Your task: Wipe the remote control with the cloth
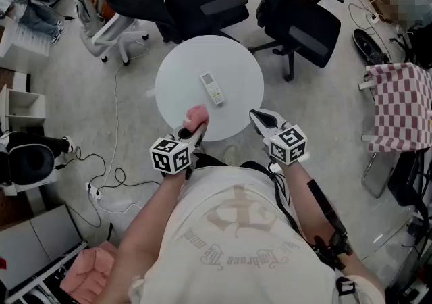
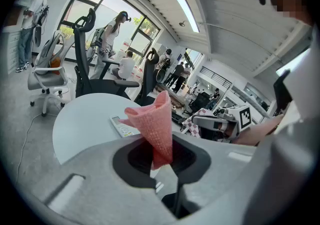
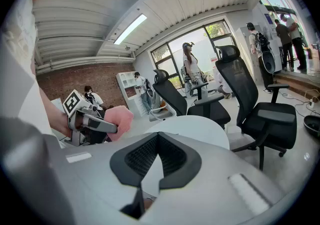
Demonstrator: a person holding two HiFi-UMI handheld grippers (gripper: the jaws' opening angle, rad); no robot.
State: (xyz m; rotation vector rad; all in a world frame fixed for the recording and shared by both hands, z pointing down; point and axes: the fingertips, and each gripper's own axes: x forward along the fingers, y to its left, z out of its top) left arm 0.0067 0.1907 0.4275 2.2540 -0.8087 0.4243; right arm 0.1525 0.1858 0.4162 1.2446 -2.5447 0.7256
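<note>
1. Two grippers hover at the near edge of the round white table (image 1: 181, 69), and judging by how things lie, the wiping has not begun.
2. One pink cloth (image 1: 196, 116) is pinched in the left gripper (image 1: 199, 130), whose jaws are clamped on its lower end so that the rest stands up in a loose cone.
3. The right gripper (image 1: 259, 118) has its jaws together with nothing between them (its own view shows only bare table through the gap behind the tips).
4. The remote (image 1: 212, 87) lies flat near the middle of the table, buttons up, farther off than the cloth and a little to its right; cloth and remote are apart.
5. Left to do, as I read it: bring the cloth out to the remote, perhaps steady the remote with the empty gripper, and rub its surfaces.
6. Hard to make out:
   - whether the cloth's lower end brushes the tabletop or hangs just clear of it;
   - the remote's underside and any dirt on it, which is too small to judge;
   - the person's forearms, partly covered by the white shirt in the head view.
</note>
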